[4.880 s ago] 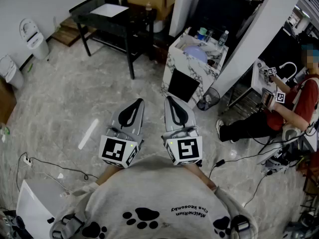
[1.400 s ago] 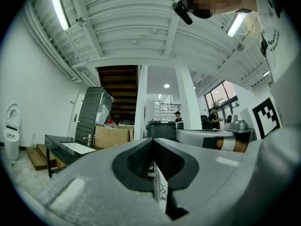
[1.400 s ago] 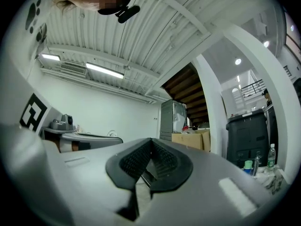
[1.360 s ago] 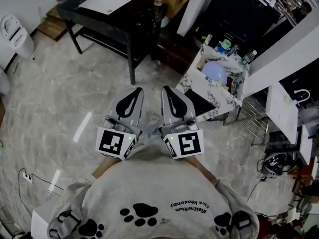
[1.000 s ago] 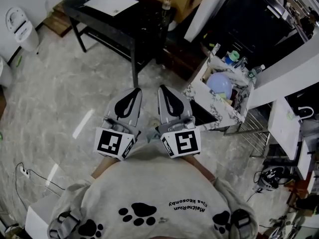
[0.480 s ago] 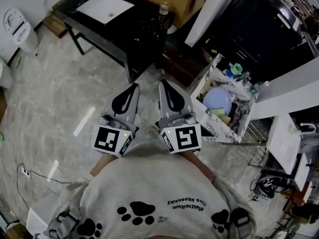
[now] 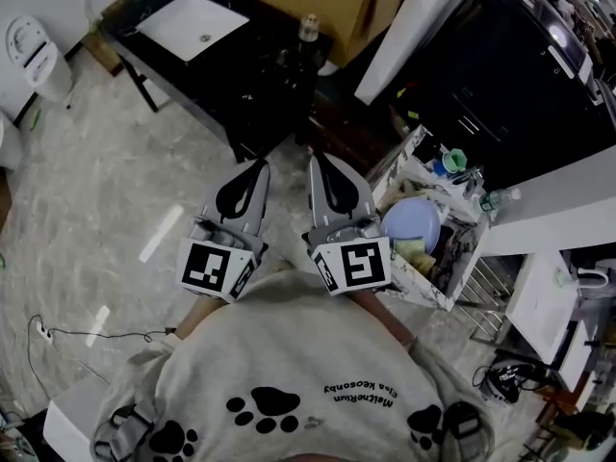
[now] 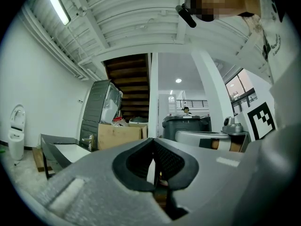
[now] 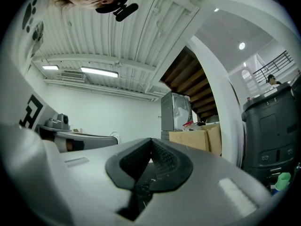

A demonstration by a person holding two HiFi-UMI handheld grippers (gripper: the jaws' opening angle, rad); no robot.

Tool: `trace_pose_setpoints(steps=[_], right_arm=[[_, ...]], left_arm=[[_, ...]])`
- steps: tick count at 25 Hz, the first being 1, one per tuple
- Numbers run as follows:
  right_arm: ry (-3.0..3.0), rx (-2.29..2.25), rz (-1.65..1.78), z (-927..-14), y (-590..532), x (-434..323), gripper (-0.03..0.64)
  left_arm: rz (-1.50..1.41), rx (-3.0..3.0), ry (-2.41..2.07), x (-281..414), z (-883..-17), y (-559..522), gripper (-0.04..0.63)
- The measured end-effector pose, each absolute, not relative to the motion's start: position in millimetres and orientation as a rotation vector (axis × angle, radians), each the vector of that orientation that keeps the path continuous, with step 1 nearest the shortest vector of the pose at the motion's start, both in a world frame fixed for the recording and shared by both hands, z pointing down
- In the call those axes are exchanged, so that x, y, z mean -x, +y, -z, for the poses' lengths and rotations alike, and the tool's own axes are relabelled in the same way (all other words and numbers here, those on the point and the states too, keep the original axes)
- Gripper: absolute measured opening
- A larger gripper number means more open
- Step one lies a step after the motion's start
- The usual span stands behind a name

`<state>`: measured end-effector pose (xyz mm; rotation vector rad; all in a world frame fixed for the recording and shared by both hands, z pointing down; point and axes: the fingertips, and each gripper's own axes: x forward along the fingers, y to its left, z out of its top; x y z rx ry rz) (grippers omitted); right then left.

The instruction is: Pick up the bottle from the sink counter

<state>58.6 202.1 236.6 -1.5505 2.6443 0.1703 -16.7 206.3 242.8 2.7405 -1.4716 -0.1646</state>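
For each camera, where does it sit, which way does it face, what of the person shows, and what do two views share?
Head view: on the person's head, looking steeply down at floor and sink counter with bottle; shows sweatshirt, left gripper, right gripper.
Left gripper view: on the left gripper, facing level along shut jaws toward a cardboard box; right gripper at right.
Right gripper view: on the right gripper, likewise along shut jaws; left gripper at left.
Shared: both gripper views show that box and the staircase.

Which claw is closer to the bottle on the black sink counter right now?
Right. The right claw points almost straight at the bottle, well short of it; the left claw sits farther off to its left.
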Motion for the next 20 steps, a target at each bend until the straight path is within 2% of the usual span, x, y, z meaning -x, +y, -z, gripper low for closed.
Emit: trace_pose_setpoints(steps=[20], right_arm=[[2.635,1.536,-0.074,-254.6,173.1,-93.4,0.000]], left_arm=[[0.073,-2.683,-1.553,3.0,-257.8,179.9,0.000]])
